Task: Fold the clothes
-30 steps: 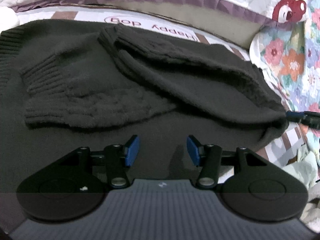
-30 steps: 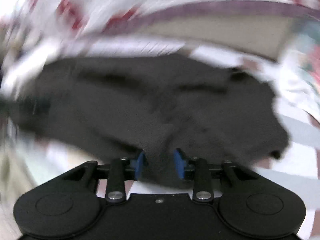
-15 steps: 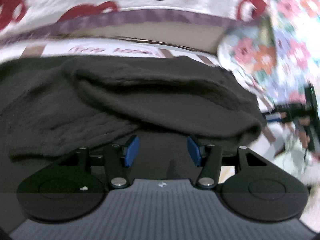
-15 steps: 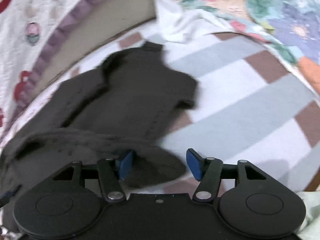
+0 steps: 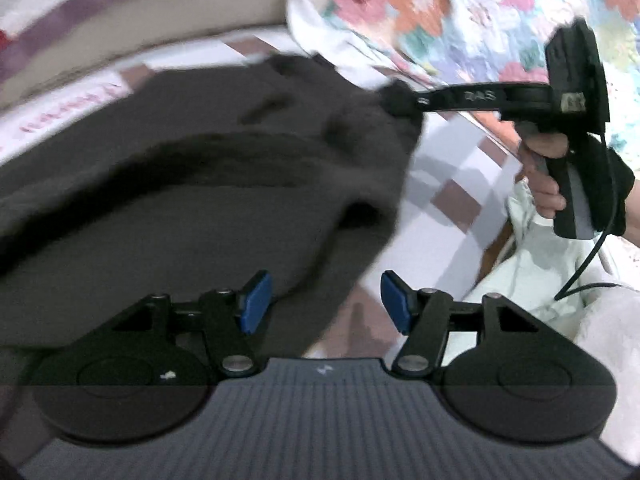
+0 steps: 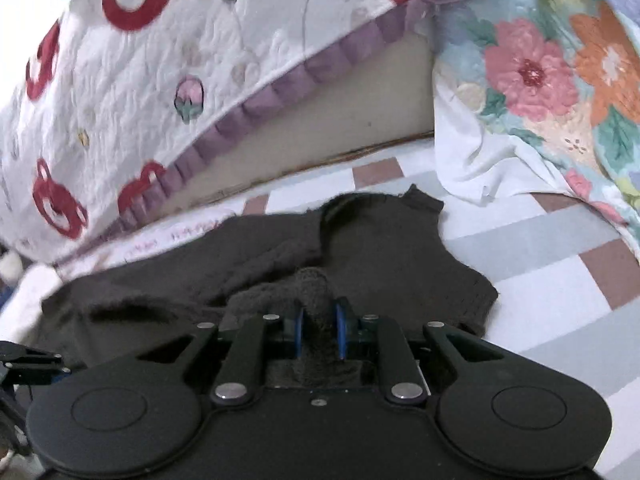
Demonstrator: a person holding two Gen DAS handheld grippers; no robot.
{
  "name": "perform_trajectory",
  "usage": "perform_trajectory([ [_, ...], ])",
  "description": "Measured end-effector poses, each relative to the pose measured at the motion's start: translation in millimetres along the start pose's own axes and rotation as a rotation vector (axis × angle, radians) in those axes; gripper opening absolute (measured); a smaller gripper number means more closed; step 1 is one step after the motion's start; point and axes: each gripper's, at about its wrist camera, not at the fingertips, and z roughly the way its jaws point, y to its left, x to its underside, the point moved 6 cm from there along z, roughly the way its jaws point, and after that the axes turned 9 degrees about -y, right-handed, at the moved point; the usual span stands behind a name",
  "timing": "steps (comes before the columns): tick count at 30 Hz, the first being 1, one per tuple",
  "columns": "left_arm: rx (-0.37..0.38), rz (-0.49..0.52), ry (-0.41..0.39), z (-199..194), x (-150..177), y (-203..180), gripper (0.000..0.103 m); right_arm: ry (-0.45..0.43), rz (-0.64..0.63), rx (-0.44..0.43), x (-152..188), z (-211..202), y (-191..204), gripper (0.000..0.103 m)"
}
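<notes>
Left wrist view: the left tool [image 5: 322, 302] hangs with its blue pads spread wide and empty, over the dark sweater [image 5: 192, 184] on the checked bed [image 5: 452, 168]. Right wrist view: the right tool [image 6: 319, 332] is clamped on a fold of that sweater [image 6: 384, 252], beside a floral quilt [image 6: 560, 80].

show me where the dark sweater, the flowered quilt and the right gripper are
dark sweater [image 6: 384, 248]: right wrist view, flat knit body.
flowered quilt [image 6: 532, 72]: right wrist view, pink flower.
right gripper [image 6: 319, 330]: right wrist view, between its fingertips, clamping sweater.
</notes>
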Motion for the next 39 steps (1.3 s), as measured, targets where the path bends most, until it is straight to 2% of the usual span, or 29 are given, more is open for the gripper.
perform_trajectory([
  [3,0.003,-0.098,-0.043,18,4,-1,0.06,0.05,-0.04,0.032,9,-1,-7,0.019],
  [6,-0.049,-0.063,-0.093,27,3,-3,0.063,0.063,0.004,0.011,14,0,-16,0.02],
  [9,-0.044,-0.051,-0.124,33,4,-7,0.07,0.075,0.028,0.014,14,2,-19,0.023],
  [10,-0.039,-0.063,-0.136,35,4,-8,0.072,0.079,0.036,0.016,14,3,-20,0.027],
  [12,-0.032,-0.081,-0.149,38,4,-10,0.071,0.088,0.049,0.022,15,5,-21,0.029],
  [13,-0.029,-0.086,-0.146,39,4,-9,0.059,0.092,0.055,0.027,16,8,-22,0.03],
  [14,-0.027,-0.09,-0.144,39,4,-8,0.029,0.096,0.058,0.031,17,10,-22,0.031],
  [15,-0.021,-0.107,-0.138,38,4,-6,0.021,0.102,0.063,0.032,18,12,-22,0.032],
  [17,-0.005,-0.143,-0.123,33,4,-4,0.016,0.113,0.07,0.028,20,16,-21,0.032],
  [18,0.004,-0.151,-0.116,30,5,-5,0.015,0.118,0.067,0.009,20,15,-19,0.031],
  [19,0.013,-0.16,-0.109,26,6,-6,0.014,0.139,0.053,-0.025,21,12,-15,0.021],
  [20,0.015,-0.15,-0.092,24,9,-9,0.014,0.163,0.038,-0.061,22,9,-10,0.021],
  [21,0.013,-0.132,-0.07,23,12,-12,0.014,0.178,0.01,-0.048,24,5,-10,0.021],
  [23,-0.015,-0.121,-0.05,24,17,-13,0.014,0.196,-0.028,0.002,28,1,-15,0.021],
  [25,-0.018,-0.144,-0.05,25,16,-9,0.017,0.192,0.001,0.05,33,2,-27,0.02],
  [27,-0.025,-0.166,-0.052,20,13,-5,0.026,0.18,-0.014,0.062,33,1,-24,0.02],
  [29,-0.027,-0.177,-0.062,11,10,-1,0.043,0.169,-0.086,0.072,31,1,-13,0.02],
  [31,-0.024,-0.199,-0.098,-5,0,4,0.046,0.166,-0.135,0.084,29,3,-6,0.021],
  [33,-0.043,-0.239,-0.166,-25,-14,21,0.049,0.17,-0.148,0.09,30,7,-4,0.023],
  [35,-0.099,-0.298,-0.246,-48,-25,48,0.056,0.176,-0.158,0.097,33,11,-5,0.026],
  [39,-0.384,-0.443,-0.323,-90,-17,127,0.057,0.169,-0.138,0.087,33,12,-6,0.028],
])
